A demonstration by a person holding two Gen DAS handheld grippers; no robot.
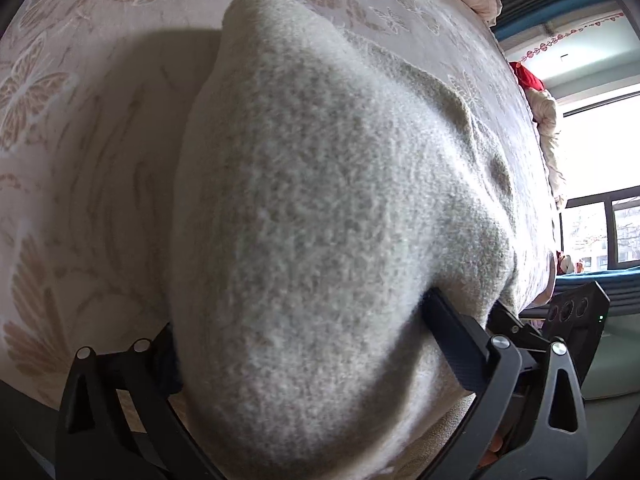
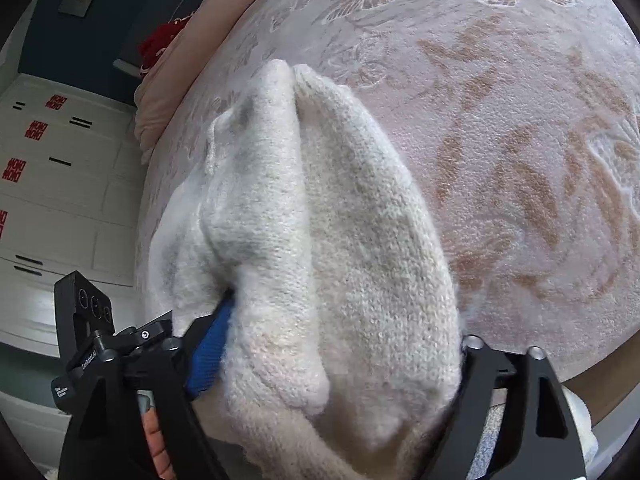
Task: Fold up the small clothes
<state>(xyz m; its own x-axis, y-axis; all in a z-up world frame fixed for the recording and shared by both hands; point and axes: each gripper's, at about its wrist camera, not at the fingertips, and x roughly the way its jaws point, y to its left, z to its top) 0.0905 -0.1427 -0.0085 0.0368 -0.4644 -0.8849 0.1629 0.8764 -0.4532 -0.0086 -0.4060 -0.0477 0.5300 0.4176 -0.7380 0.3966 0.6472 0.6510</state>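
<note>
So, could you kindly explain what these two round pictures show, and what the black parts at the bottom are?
Each picture comes from a small wide-angle camera mounted on a hand-held gripper, looking forward along its two black fingers. A person holds one in each hand; there is no robot arm. One view shows the left gripper, the other the right gripper. Both reach into a cream knitted garment bunched on a pink bedspread patterned with butterflies. The wool lies between each pair of fingers, but the jaws stand wide; whether they actually pinch it I cannot tell.
</note>
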